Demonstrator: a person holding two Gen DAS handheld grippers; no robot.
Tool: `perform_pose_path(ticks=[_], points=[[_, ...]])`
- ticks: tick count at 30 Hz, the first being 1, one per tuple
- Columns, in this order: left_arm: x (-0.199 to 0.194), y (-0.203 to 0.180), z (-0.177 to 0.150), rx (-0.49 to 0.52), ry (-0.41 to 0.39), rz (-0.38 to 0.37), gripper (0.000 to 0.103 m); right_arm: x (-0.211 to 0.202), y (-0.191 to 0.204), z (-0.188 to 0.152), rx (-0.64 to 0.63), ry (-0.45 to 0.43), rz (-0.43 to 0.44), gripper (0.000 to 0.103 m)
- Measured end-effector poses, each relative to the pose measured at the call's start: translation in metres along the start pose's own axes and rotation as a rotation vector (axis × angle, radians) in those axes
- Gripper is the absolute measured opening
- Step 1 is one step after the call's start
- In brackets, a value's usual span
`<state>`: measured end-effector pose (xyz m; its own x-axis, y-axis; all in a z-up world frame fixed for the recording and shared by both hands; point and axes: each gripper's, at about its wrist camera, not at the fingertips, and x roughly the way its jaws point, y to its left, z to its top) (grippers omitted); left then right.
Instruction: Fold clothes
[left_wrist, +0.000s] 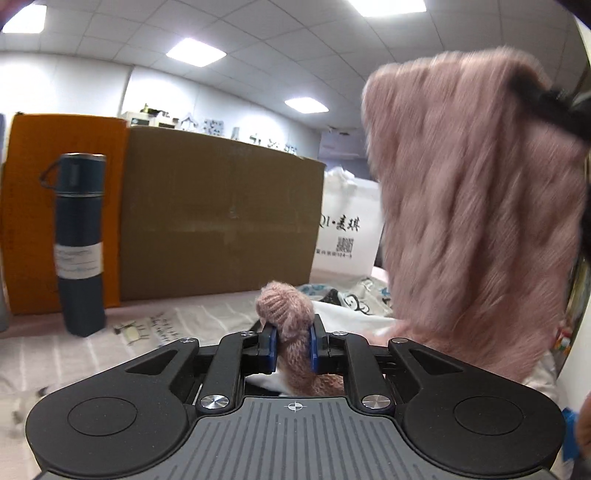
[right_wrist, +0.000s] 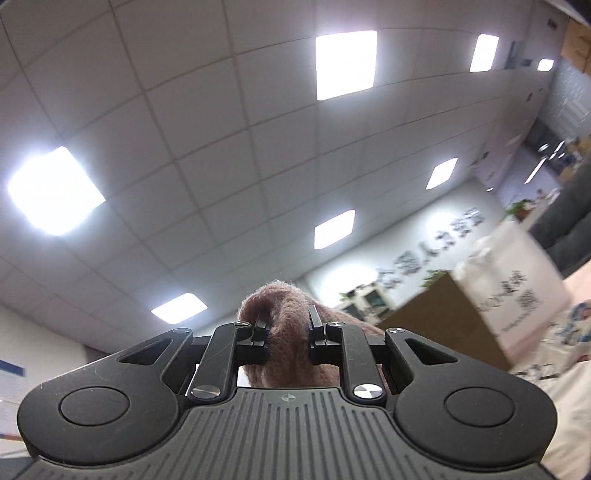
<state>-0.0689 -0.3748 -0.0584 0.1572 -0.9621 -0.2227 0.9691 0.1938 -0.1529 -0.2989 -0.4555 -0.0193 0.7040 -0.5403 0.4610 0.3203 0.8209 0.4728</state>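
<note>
Both of my claws were closed on the same pink sweater (left_wrist: 476, 206). My left gripper (left_wrist: 292, 345) pinched a bunched ribbed end of it low down, just above the bed (left_wrist: 92, 354); my right gripper (right_wrist: 288, 341) pinched another bunch with its camera tilted up at the ceiling. In the left view the right gripper appeared as a dark shape at the upper right edge, with the sweater hanging from it in a blurred sheet. The long axis therefore ran steeply, from my raised right claw down to my left. Other clothes (left_wrist: 351, 299) lay on the bed beyond, before a cardboard box (left_wrist: 221, 218). The next move probably required levelling the two ends.
</note>
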Motion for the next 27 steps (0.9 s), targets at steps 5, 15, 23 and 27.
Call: perform_pose_path(ticks=[5, 15, 23, 27], points=[[-0.043, 0.034, 0.001, -0.057, 0.002, 0.015, 0.014, 0.002, 0.051, 0.012, 0.038, 0.017, 0.149, 0.016], [-0.155, 0.119, -0.015, -0.139, -0.009, 0.217, 0.014, 0.035, 0.134, -0.032, 0.197, 0.216, 0.324, 0.016], [-0.264, 0.178, -0.009, -0.091, -0.147, 0.545, 0.014, 0.061, 0.18, -0.067, 0.306, 0.379, 0.424, 0.016], [-0.3, 0.19, -0.02, -0.024, -0.122, 0.668, 0.014, 0.072, 0.166, -0.089, 0.288, 0.477, 0.379, 0.016]])
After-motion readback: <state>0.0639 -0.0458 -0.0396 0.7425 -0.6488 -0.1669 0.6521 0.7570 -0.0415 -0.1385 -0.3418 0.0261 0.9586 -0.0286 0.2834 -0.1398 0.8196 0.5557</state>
